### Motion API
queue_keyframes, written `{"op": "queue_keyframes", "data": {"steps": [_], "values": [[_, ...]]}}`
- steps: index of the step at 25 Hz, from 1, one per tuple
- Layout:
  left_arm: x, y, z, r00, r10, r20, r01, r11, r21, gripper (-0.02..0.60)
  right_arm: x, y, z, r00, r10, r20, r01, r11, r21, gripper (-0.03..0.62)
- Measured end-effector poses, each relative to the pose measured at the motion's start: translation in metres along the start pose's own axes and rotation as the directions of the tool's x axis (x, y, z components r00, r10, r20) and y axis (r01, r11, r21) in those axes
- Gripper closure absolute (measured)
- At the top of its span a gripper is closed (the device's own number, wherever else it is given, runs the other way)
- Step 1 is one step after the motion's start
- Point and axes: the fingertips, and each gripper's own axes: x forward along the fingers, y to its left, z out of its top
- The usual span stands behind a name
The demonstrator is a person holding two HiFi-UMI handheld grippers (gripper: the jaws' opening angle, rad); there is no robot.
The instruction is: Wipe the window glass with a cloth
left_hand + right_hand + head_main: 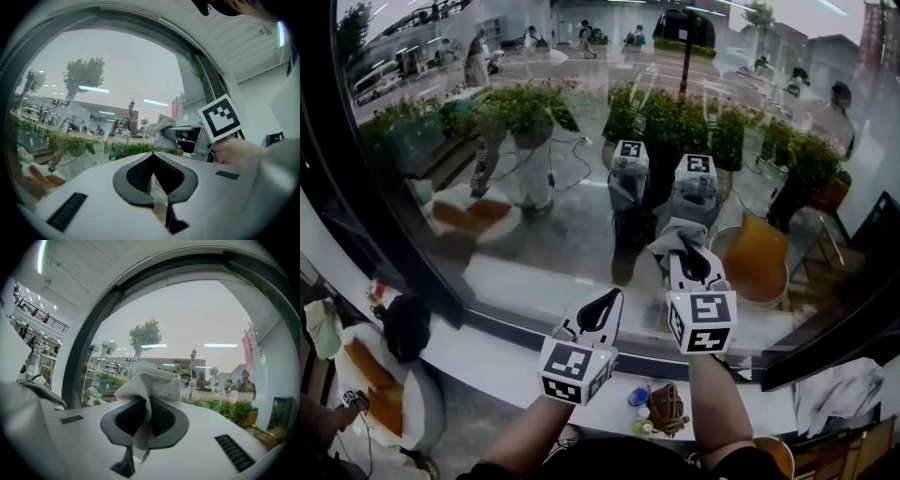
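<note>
My right gripper [143,423] has its jaws clamped on the grey mesh cloth [149,379]. The fabric is pinched low in the dark throat of the claw and fans upward into a crumpled fold above it. From the head view, that bunched end of the cloth sits right up at the window glass [581,131], low on the pane and just above the black window frame [441,291]. It seems to meet its own reflection there, so I read it as against the glass, though I cannot be sure of contact. My left gripper [154,185] has its jaws drawn together with only a thin sliver between the pads, and they hold nothing. It hangs lower than the right one and to its left, over the white sill [487,349] and short of the pane. From its own view I see the right gripper's marker cube [219,117] and the hand [236,152] holding it off to the right. Both grippers are mirrored in the glass, with green hedges and a street beyond. A few small objects [656,408] lie on the sill below my arms, too small for me to identify, and a pale rag [839,389] sits at the lower right.
</note>
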Motion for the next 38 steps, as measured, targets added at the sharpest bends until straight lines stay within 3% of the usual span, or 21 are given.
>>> {"op": "queue_keyframes", "data": {"steps": [3, 6, 18, 38], "values": [[-0.039, 0.078, -0.002, 0.999, 0.034, 0.018, -0.035, 0.999, 0.01, 0.574, 0.045, 0.082, 0.012, 0.999, 0.037, -0.006, -0.037, 0.999, -0.008, 0.554], [-0.054, 0.107, -0.011, 0.997, 0.072, 0.006, -0.072, 0.997, -0.005, 0.574, 0.068, 0.118, 0.009, 0.997, 0.077, -0.01, -0.077, 0.997, -0.01, 0.554], [-0.048, 0.102, -0.014, 0.988, 0.152, -0.028, -0.151, 0.988, 0.019, 0.574, 0.082, 0.119, -0.005, 0.988, 0.151, -0.026, -0.151, 0.989, -0.001, 0.554], [-0.05, 0.101, -0.015, 0.995, 0.096, -0.025, -0.096, 0.995, 0.021, 0.574, 0.08, 0.116, -0.012, 0.993, 0.111, -0.043, -0.111, 0.994, 0.008, 0.554]]}}
